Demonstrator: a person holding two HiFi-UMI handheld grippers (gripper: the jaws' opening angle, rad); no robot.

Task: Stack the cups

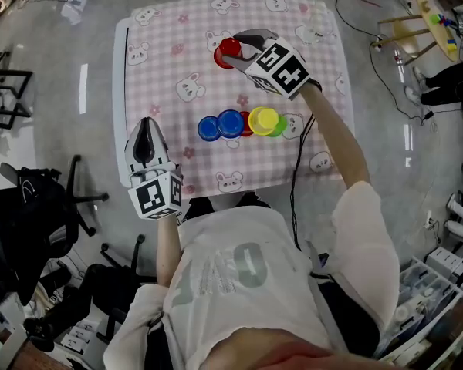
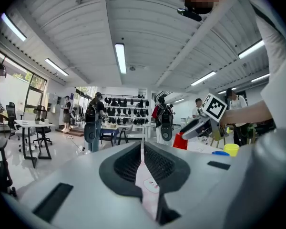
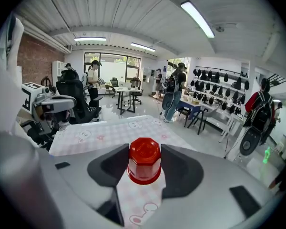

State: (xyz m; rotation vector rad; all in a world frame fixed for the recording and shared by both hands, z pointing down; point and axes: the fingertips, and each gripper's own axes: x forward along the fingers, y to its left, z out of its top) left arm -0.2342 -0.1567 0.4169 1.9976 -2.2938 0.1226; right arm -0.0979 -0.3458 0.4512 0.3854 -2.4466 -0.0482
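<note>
An upside-down red cup (image 1: 227,50) (image 3: 144,157) sits between the pads of my right gripper (image 1: 234,51) (image 3: 144,168) over the far middle of the pink checked tablecloth (image 1: 170,45); both pads touch its sides. Nearer me stands a row of upside-down cups: two blue cups (image 1: 209,128) (image 1: 230,122), a red one (image 1: 247,127) mostly hidden behind them, a yellow cup (image 1: 263,119) and a green one (image 1: 278,126). My left gripper (image 1: 145,126) (image 2: 142,149) is shut and empty, level over the table's near left edge, well apart from the row.
The small table is ringed by grey floor. Black office chairs (image 1: 38,206) stand at the left, a cable (image 1: 297,176) hangs off the table's near right edge, and shelving with boxes (image 1: 440,276) is at the right. People stand in the room behind.
</note>
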